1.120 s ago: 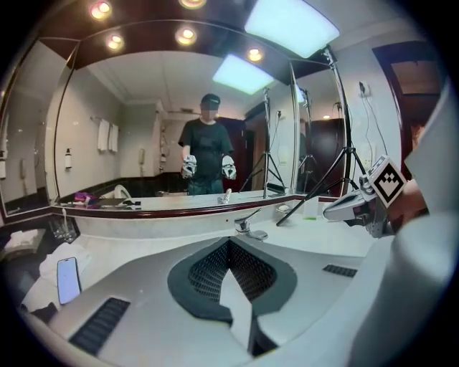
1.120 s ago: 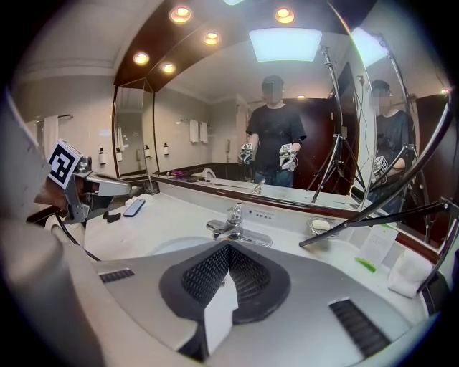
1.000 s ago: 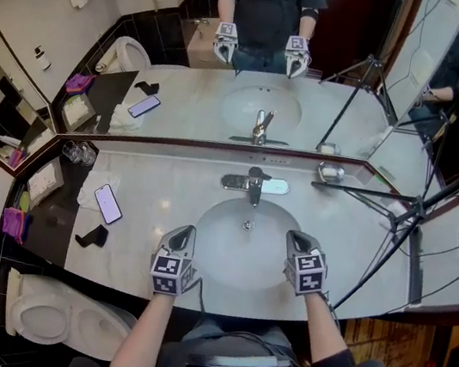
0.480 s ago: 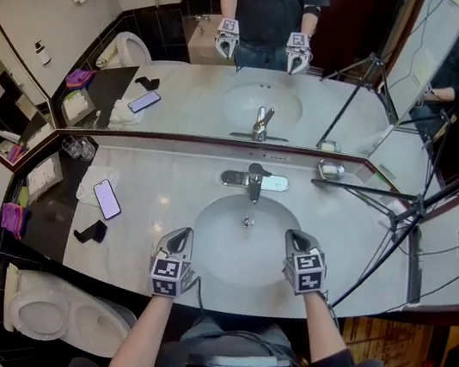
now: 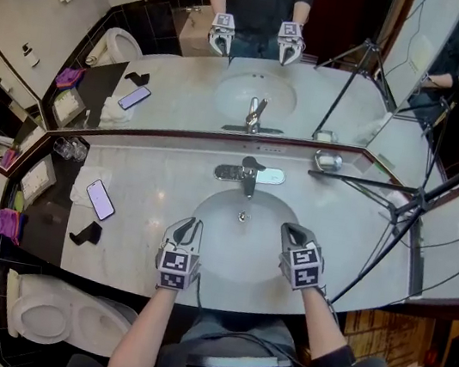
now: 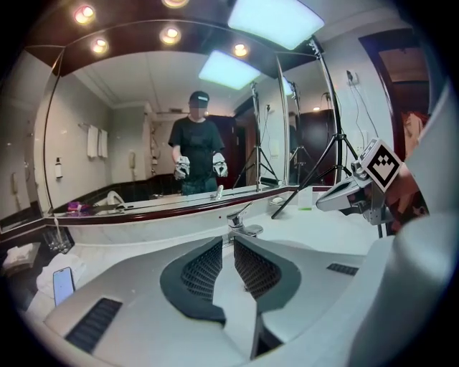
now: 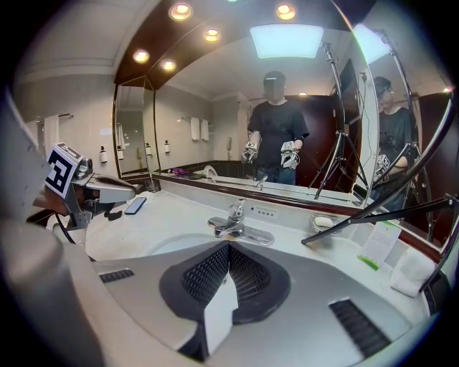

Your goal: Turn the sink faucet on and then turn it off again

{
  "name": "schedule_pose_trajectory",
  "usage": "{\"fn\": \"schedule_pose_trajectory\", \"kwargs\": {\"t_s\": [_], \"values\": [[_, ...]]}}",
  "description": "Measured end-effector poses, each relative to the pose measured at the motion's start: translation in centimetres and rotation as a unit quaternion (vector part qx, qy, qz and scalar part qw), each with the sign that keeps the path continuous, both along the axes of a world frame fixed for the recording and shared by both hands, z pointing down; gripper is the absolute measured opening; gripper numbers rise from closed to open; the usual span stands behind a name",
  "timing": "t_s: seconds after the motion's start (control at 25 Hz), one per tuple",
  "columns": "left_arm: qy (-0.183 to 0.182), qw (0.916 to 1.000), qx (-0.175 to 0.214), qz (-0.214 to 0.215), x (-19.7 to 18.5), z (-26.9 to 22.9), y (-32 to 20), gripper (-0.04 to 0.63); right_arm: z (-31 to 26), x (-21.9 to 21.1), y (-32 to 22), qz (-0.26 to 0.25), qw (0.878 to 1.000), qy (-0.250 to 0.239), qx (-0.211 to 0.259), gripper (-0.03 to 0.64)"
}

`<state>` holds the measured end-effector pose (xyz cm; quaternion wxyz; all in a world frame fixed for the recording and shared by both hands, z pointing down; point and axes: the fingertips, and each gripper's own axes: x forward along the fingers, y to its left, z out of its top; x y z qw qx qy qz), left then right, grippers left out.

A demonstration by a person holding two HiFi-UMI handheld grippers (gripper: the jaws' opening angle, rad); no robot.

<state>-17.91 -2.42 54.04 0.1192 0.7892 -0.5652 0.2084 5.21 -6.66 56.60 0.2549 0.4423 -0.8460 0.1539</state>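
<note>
At the back rim of the basin stood the faucet, untouched. Over the basin's front-left rim the left gripper hovered, jaws narrowly apart and opening, nothing between them. Over its front-right rim the right gripper had its jaws together, empty.

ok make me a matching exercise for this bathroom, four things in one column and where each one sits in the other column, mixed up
Things
1. faucet
2. phone
3. soap dish
4. toilet

Places
A. at the back right of the counter, against the mirror
B. on the floor, past the counter's left end
C. behind the basin, at its middle
D. left of the basin, toward the counter's left end

Pairs: 1-C, 2-D, 3-A, 4-B
</note>
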Motion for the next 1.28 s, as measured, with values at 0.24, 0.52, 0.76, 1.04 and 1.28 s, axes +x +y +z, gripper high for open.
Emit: {"fn": "schedule_pose_trajectory", "kwargs": {"t_s": [0.24, 0.52, 0.76, 1.04, 1.28], "values": [[-0.036, 0.9982, 0.009, 0.048, 3.1, 0.4, -3.5, 0.098, 0.2, -0.2, -1.6, -0.001, 1.000, -0.003, -0.003, 0.021], [-0.073, 0.9924, 0.016, 0.098, 5.8, 2.3, -8.6, 0.190, 1.5, -0.5, -3.5, 0.002, 1.000, -0.005, -0.006, 0.021], [-0.126, 0.9780, 0.025, 0.164, 8.8, 3.7, -12.8, 0.244, 2.7, -0.8, -4.6, 0.004, 1.000, -0.009, -0.018, 0.021], [-0.169, 0.9638, 0.026, 0.205, 11.3, 6.0, -17.0, 0.252, 4.9, -0.4, -5.0, 0.014, 0.999, -0.014, -0.033, 0.021], [-0.205, 0.9490, 0.035, 0.238, 13.3, 7.4, -19.8, 0.252, 7.5, 0.5, -4.3, 0.023, 0.998, -0.014, -0.056, 0.021]]}}
